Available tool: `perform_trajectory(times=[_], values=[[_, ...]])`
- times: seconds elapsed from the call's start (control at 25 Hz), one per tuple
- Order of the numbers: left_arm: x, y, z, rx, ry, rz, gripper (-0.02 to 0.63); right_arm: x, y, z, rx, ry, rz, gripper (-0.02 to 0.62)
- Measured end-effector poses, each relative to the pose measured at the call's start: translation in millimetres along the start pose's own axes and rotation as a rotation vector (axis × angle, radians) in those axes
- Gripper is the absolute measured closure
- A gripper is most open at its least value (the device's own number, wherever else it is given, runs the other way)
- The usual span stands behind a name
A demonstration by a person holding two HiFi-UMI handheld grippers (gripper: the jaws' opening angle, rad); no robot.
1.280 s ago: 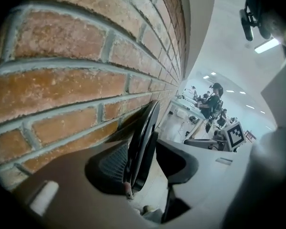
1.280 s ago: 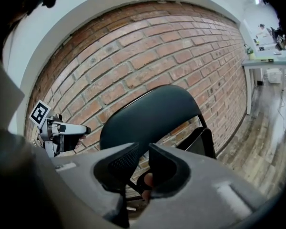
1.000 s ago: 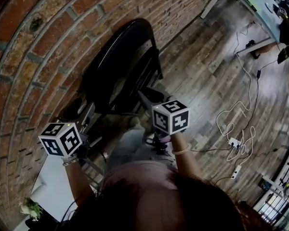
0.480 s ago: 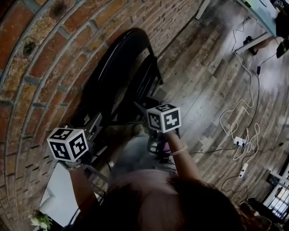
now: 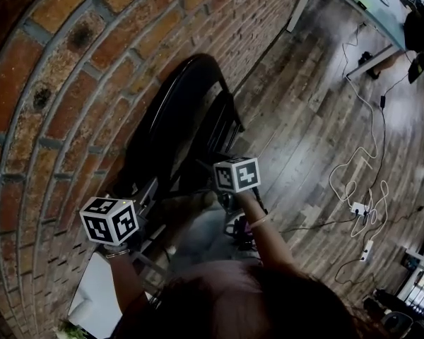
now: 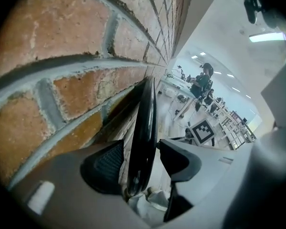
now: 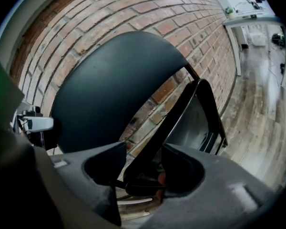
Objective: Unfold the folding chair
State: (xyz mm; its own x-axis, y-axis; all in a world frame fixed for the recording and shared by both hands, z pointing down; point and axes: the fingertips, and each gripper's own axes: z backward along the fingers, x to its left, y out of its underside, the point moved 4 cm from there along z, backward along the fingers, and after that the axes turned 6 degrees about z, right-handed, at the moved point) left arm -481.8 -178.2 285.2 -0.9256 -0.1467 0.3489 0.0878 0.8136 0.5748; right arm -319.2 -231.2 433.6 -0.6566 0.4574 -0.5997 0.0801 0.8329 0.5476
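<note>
Setting: red brick wall fills the left of the head view, and grey wood-plank floor fills the right, with white cables lying at the right edge.
Chair: black folding chair, not yet opened out, leans against the wall at centre-left of the head view. It has a rounded backrest on top and a glossy seat panel lying within the frame.
Left gripper: lower left of the head view. Its jaws stand wide apart and have just been opening. The chair's glossy black edge runs up between the fingers, nearer the left-hand one.
Right gripper: centre of the head view. Its jaws are spread and have just been opening. A slanting black frame bar passes between the fingers, and neither pad clamps it.
Markings: black-and-white square marker patterns show on the left cube and the right cube.
</note>
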Motion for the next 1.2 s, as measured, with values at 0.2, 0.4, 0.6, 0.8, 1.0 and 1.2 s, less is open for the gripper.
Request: perform_trajectory(times=[0.2,0.4,0.6,0.8,1.0,1.2], values=[[-2,-5,-7,0.018,0.009,-0.029,0.371,-8,1,-17,0.015,-0.01,-0.085,0.354],[-1,-7,-15,0.047,0.006,-0.052,0.371,-20,1,-36,0.009,-0.018,-0.149,0.347],[-2,-8,-24,0.082,-0.002,-0.079,0.373,-32,6,-47,0.02,0.005,-0.226,0.347],[-4,-11,-32,0.11,-0.012,-0.116,0.402,-31,2,-58,-0.001,-0.023,-0.264,0.347],[-11,-11,-41,0.137,-0.01,-0.16,0.488,-34,5,-68,0.009,0.001,-0.306,0.347],[-14,-9,-44,0.144,0.002,-0.184,0.529,-34,6,-70,0.008,0.008,-0.33,0.375]])
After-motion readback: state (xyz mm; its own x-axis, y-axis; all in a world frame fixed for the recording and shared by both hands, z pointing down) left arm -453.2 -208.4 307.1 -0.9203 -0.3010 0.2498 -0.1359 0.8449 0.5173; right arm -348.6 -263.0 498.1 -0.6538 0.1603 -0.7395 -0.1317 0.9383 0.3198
